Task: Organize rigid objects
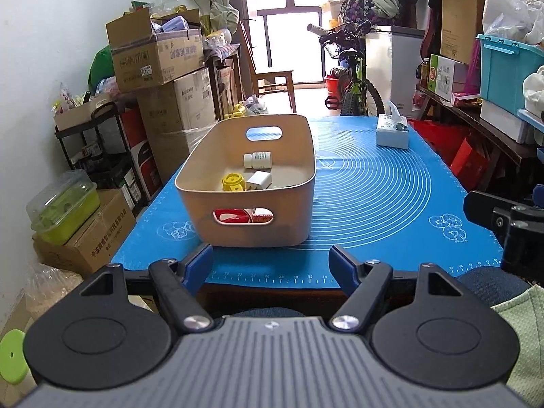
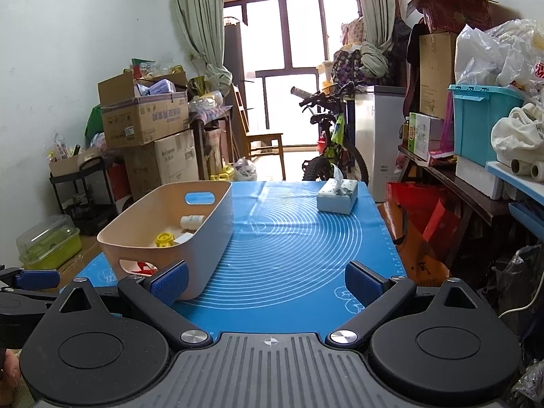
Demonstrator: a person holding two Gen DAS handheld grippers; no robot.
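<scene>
A beige plastic basket point(image 1: 292, 217) with cut-out handles stands on the blue mat point(image 1: 374, 204), at the left. Inside lie a white bottle point(image 1: 256, 159), a yellow part point(image 1: 232, 182), a small white box point(image 1: 259, 180), and a red item point(image 1: 234, 217) seen through the near handle. My left gripper point(image 1: 270, 265) hovers just short of the basket's near wall, open and empty. From the right wrist view the basket point(image 2: 210, 238) lies to the left, with the bottle point(image 2: 192, 221) and yellow part point(image 2: 164, 239) inside. My right gripper point(image 2: 268, 284) is open over the mat's near edge, empty.
A tissue box point(image 1: 392, 132) sits at the mat's far right, also tissue box point(image 2: 337, 197). Stacked cardboard boxes point(image 1: 159, 64) and a black cart point(image 1: 98, 142) line the left wall. A bicycle point(image 1: 353, 78) stands beyond the table, shelves with a blue bin point(image 2: 479, 119) on the right.
</scene>
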